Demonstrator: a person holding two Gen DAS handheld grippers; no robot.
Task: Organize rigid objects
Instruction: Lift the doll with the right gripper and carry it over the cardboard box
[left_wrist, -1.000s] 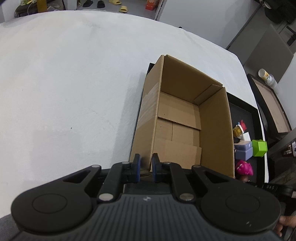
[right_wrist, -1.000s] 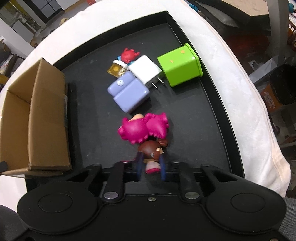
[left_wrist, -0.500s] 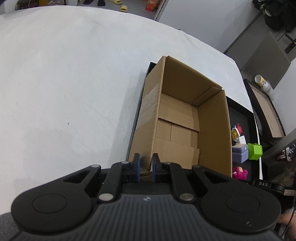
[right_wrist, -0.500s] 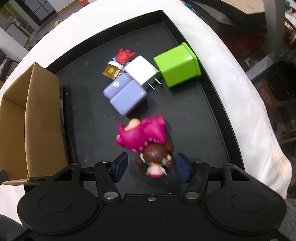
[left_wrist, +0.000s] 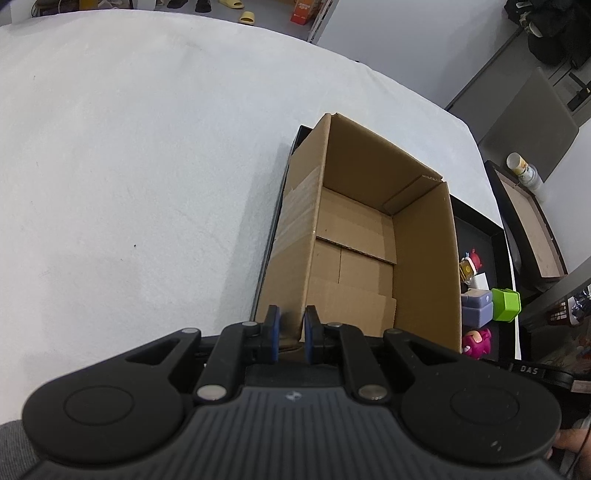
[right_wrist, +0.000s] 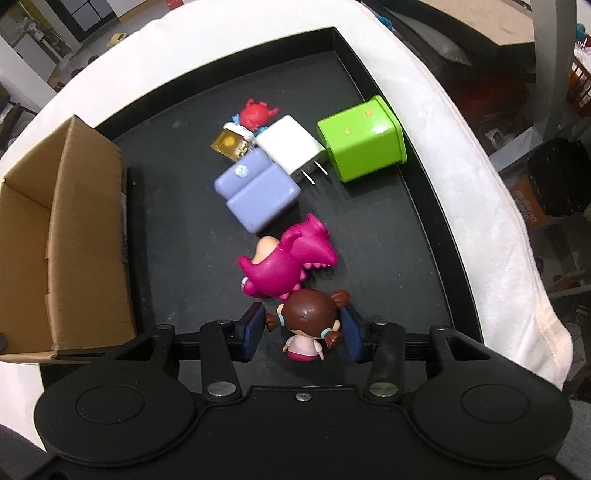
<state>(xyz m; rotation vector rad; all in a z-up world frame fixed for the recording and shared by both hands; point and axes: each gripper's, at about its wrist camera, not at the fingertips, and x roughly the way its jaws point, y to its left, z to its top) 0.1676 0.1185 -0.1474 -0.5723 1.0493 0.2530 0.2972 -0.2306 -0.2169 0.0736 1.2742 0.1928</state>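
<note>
1. Cardboard box (left_wrist: 369, 236) wall sits pinched between the nearly closed pads of the left hand-held gripper (left_wrist: 291, 328).
2. Right hand-held gripper (right_wrist: 301, 328) has just been closing; its pads flank the brown-haired doll (right_wrist: 306, 321), contact unclear.
3. Just ahead lies the pink figure (right_wrist: 288, 262) on the black tray (right_wrist: 424, 229).

From the left wrist, the cardboard box (left_wrist: 369, 236) hides most of the black tray (left_wrist: 476, 225), and the pink dinosaur figure (left_wrist: 476, 341) peeks out only partly. On the right wrist, the box's left side runs off frame, and whether the pads (right_wrist: 252, 326) press the doll (right_wrist: 306, 321) is unclear.
</note>
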